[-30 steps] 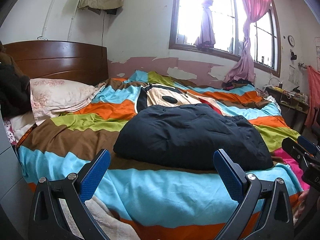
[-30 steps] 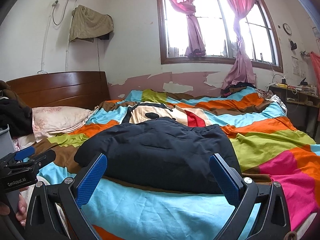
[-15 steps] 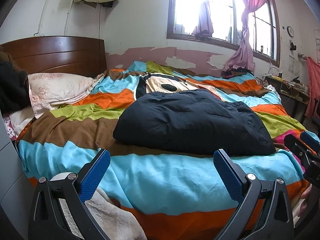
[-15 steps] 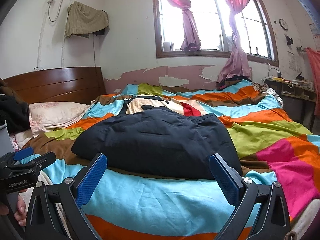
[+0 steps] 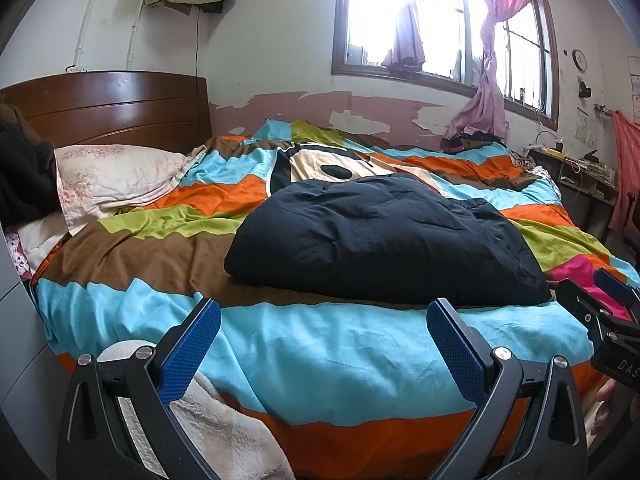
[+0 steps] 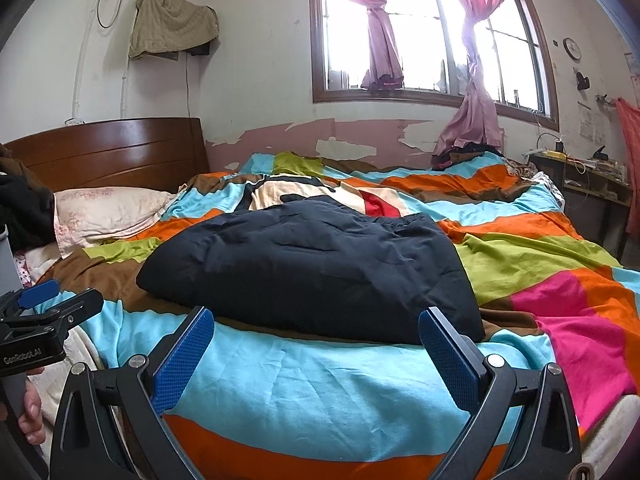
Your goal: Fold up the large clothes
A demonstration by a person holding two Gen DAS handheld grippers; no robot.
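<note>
"Where is the big dark jacket (image 5: 384,240)?"

"It lies folded in the middle of the stripy bed cover (image 5: 328,344), well away from the pillow (image 5: 116,176)."

"And the claws?"

"The left gripper (image 5: 323,326) is held low at the near edge of the bed cover, fingers spread wide, holding nothing. The right gripper (image 6: 316,330) is the same, just in front of the jacket, not touching it."

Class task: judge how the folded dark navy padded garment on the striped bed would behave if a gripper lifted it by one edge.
The navy garment looks puffy and creased, so it would probably sag and unfold rather than stay stiff. Its padded bulk suggests it is light for its size. The smooth-looking fabric might slip between the jaws.
</note>
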